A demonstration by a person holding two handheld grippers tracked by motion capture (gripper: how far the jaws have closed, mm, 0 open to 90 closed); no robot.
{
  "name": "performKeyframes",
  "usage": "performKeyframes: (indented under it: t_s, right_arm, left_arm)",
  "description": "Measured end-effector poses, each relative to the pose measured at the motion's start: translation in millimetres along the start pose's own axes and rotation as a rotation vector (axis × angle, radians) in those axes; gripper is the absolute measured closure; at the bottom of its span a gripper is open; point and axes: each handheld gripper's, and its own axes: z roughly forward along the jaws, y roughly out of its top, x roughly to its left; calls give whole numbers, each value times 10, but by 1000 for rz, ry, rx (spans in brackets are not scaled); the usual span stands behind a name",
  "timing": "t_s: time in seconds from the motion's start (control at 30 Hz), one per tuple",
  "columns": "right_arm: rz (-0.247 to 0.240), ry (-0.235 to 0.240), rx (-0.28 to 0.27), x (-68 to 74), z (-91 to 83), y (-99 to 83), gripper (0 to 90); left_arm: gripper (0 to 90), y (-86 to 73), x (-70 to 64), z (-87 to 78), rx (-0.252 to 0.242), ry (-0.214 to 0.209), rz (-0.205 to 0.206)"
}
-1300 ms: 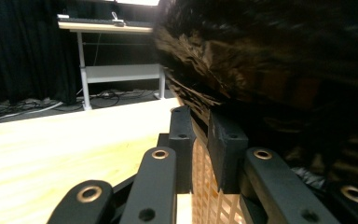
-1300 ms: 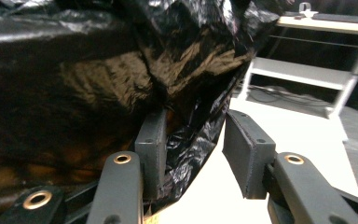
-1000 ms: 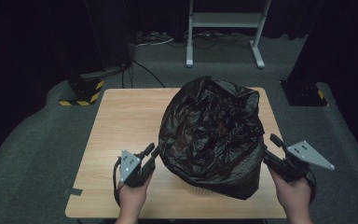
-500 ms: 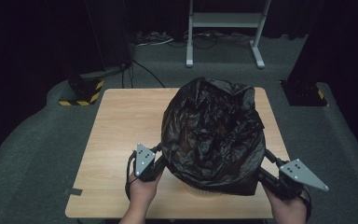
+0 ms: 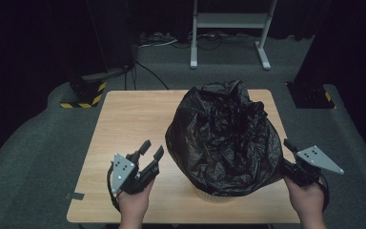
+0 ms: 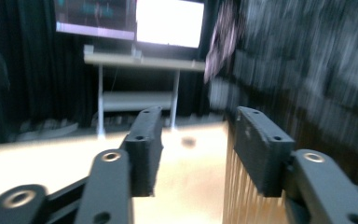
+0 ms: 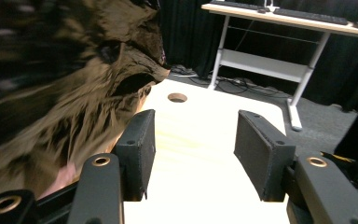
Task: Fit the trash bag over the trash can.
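1. Bag (image 5: pixel 225 138): a crumpled black plastic bag sits on the near right part of the table (image 5: pixel 128 124), bulging wide over a pale ribbed bin (image 5: pixel 214 195) whose lower rim peeks out beneath it at the near side.
2. The bag's top is bunched and creased, rising toward the far edge of the table.
3. The left gripper (image 5: pixel 151 153) is held in the left hand (image 5: pixel 132 202) over the near left part of the table, just beside the bag and apart from it; its jaws are spread with nothing between them.
4. In the left gripper view, the gripper (image 6: pixel 193 140) points along the table with the blurred bag (image 6: pixel 307 79) to its right and the ribbed bin wall (image 6: pixel 242 196) close by the right jaw.
5. The right gripper (image 5: pixel 287 145) is held in the right hand (image 5: pixel 307 198) at the near right edge of the table, close against the bag's side; whether it touches the plastic cannot be told from above.
6. In the right gripper view, the gripper (image 7: pixel 193 149) has its jaws wide apart over bare tabletop, gripping nothing, with the bag (image 7: pixel 65 84) just beside the left jaw.
7. A round hole (image 7: pixel 177 97) shows in the tabletop beyond the jaws.
8. Past the table stands a white desk (image 7: pixel 279 21) on grey floor, with cables (image 5: pixel 157 39) lying near it.
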Motion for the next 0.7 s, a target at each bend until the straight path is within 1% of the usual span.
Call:
performKeyframes:
  t_s: [0.03,0.07,0.1,0.13,0.17,0.2,0.23,0.27,0.3,0.33,0.37,0.4,0.43,0.47,0.5,0.53,0.57,0.6,0.63,0.67,0.7]
  right_arm:
    - [0,0,0,0,0,0,476]
    - [2,-4,-3,10,-29,-1,477]
    - [10,-14,-7,22,-64,0,477]
    - [14,-20,-8,29,-87,1,476]
    - [21,-30,-14,39,-125,4,476]
    - [32,-45,-23,47,-191,9,476]
    - [32,-45,-23,47,-191,9,476]
    - [39,-50,-28,49,-234,18,476]
    - [36,-57,-41,49,-294,38,476]
    - [26,-66,-60,49,-388,86,477]
    - [26,-66,-60,49,-388,86,477]
    - [18,-71,-75,47,-443,123,477]
    - [16,-74,-90,43,-499,165,477]
    - [18,-74,-107,39,-553,212,477]
    - [28,-71,-134,40,-632,287,477]
    - [45,-52,-164,53,-701,359,477]
    - [45,-52,-164,53,-701,359,477]
    - [63,-19,-194,99,-757,443,478]
    - [63,-19,-194,99,-757,443,478]
    - [73,17,-210,166,-777,504,479]
    - [73,17,-210,166,-777,504,479]
  left_arm:
    - [465,0,0,0,0,0,0]
    - [465,122,-32,52,-23,-28,0]
    - [430,179,-51,97,-27,-49,2]
    - [412,239,-78,189,-9,-79,-7]
    - [402,253,-94,262,12,-85,-5]
    - [419,251,-100,312,29,-92,-10]
    - [419,239,-107,366,60,-106,-25]
    - [440,220,-117,405,87,-116,-33]
    - [472,206,-122,412,83,-125,-33]
    - [564,198,-138,400,72,-131,-31]
    - [616,198,-138,400,72,-131,-31]
    - [616,201,-142,392,71,-132,-33]
    - [680,203,-151,389,67,-131,-31]
    - [731,202,-165,384,64,-120,-20]
    - [818,202,-169,384,63,-120,-17]
    - [899,201,-188,384,60,-108,-6]
    - [899,201,-188,384,60,-108,-6]
    - [900,198,-183,379,59,-98,-9]
    - [900,198,-183,379,59,-98,-9]
    - [900,193,-174,368,50,-85,-14]
    - [900,187,-156,347,39,-76,-25]
